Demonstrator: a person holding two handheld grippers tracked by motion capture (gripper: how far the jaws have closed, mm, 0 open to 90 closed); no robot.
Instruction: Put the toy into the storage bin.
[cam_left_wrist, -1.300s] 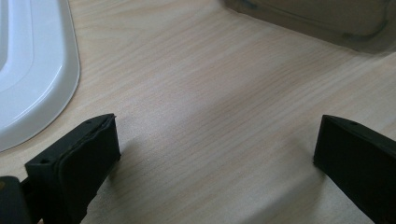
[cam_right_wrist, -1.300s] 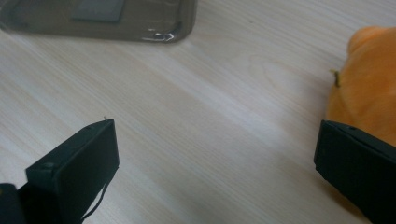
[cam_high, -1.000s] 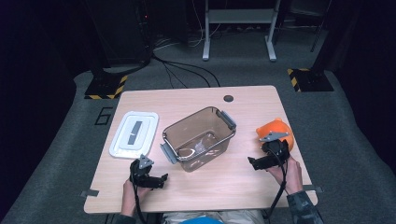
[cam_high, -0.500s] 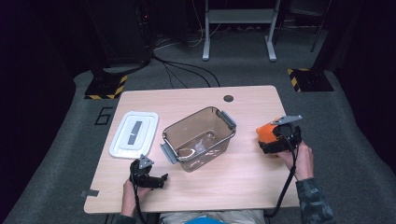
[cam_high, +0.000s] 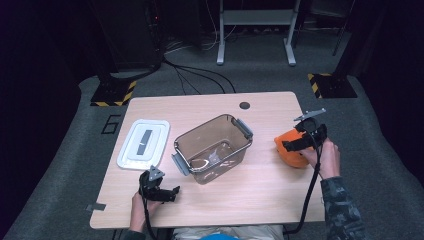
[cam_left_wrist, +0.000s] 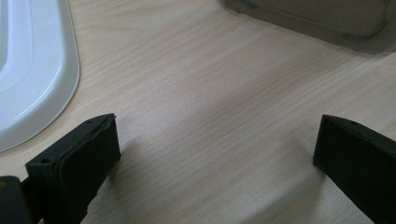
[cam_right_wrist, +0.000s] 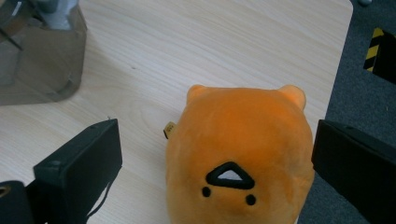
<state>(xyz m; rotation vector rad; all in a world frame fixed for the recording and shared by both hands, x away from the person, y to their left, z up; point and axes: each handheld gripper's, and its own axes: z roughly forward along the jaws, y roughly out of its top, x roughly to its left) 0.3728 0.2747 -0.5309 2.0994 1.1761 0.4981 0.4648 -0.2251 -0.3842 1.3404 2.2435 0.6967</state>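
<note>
An orange plush toy (cam_high: 289, 152) lies near the table's right edge. My right gripper (cam_high: 296, 144) hovers just over it, held by a hand, jaws wide open. In the right gripper view the plush (cam_right_wrist: 238, 158) sits between the two black jaws of that gripper (cam_right_wrist: 215, 140), untouched by either, its small face toward the camera. A clear brownish bin (cam_high: 212, 147) stands open at mid-table. My left gripper (cam_high: 171, 193) rests open near the front left of the table; in its own view, bare wood lies between the left gripper's (cam_left_wrist: 217, 140) jaws.
A white lid (cam_high: 143, 143) lies flat at the left, its rim (cam_left_wrist: 32, 70) close to my left gripper. The bin's corner (cam_right_wrist: 37, 51) is left of the plush. The table edge (cam_right_wrist: 338, 70) drops to grey floor just right of the plush. Stands and cables sit behind the table.
My right gripper moved away from the person, from the table's front right onto the plush, and now straddles it. The left gripper has stayed still.
</note>
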